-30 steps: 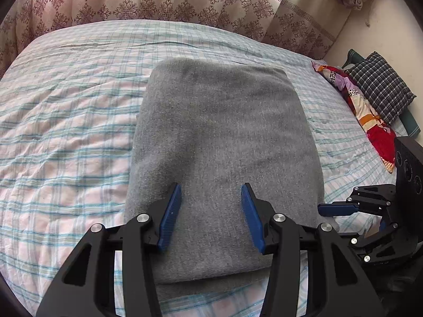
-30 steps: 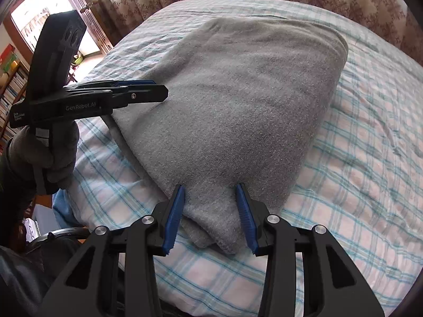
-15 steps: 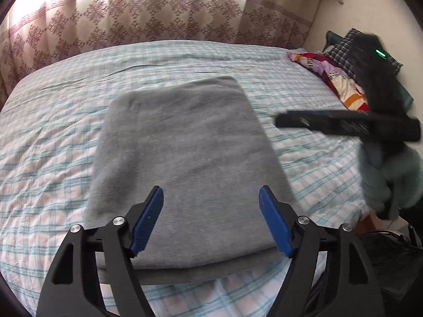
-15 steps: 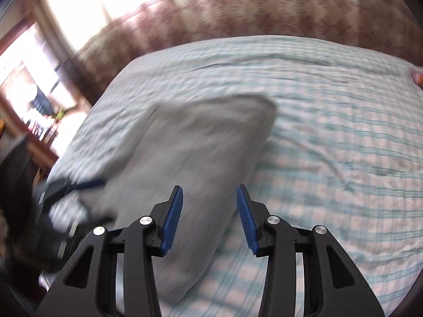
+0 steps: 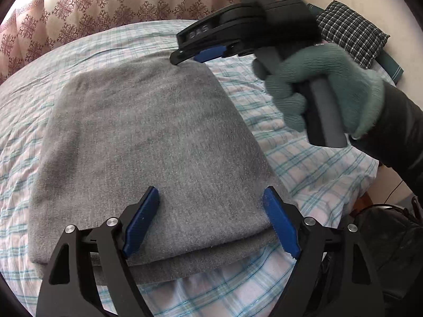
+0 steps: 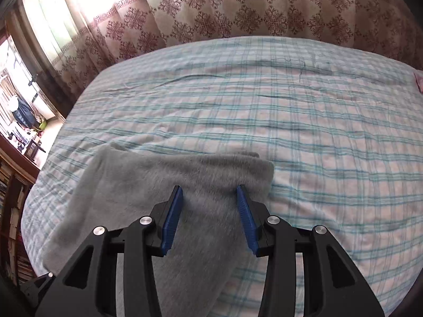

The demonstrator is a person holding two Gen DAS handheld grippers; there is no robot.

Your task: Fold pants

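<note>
The grey pants point(image 5: 148, 142) lie folded in a thick rectangle on the plaid bed point(image 5: 31, 105). My left gripper point(image 5: 211, 211) is open and empty, low over the near edge of the fold, its blue pads point(image 5: 142, 219) wide apart. My right gripper point(image 6: 210, 211) is open and empty, above the far right corner of the pants point(image 6: 148, 185). It also shows in the left wrist view point(image 5: 185, 55), held by a green-gloved hand point(image 5: 325, 89), with its tips at that far corner.
A patterned curtain point(image 6: 238, 8) hangs behind the bed. A checked cushion point(image 5: 351, 31) lies at the bed's right side. A bookshelf point(image 6: 13, 211) and a bright doorway stand to the left. The plaid sheet point(image 6: 330, 132) stretches beyond the pants.
My left gripper has opened wider and drawn back a little. My right gripper has swung from the near corner of the pants to over the far right corner.
</note>
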